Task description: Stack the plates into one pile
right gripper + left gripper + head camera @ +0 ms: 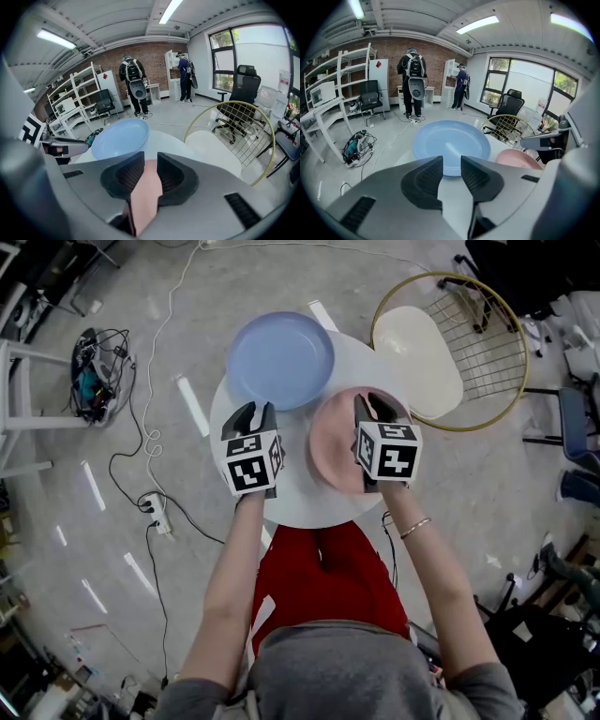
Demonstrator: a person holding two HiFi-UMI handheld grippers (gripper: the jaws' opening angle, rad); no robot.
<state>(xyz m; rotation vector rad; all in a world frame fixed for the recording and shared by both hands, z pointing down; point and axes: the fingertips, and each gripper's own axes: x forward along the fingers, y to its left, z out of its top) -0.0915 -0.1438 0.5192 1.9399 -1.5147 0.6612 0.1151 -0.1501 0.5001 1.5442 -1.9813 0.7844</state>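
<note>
right gripper (372,407) clamped on the rim of the round pink plate (333,442); left gripper (251,413) wide apart, holding nothing.
the pink plate was over the right of the round white table (300,507), near the round blue plate (280,360) at its far left. a gold wire chair with a cream seat (422,357) stood just beyond. a white power strip (157,512) lay on the floor.

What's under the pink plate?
The round white table is under the pink plate; its top shows beside the plate. The spot right beneath is covered, so anything there can't be seen. The right gripper pinches the plate's rim.
</note>
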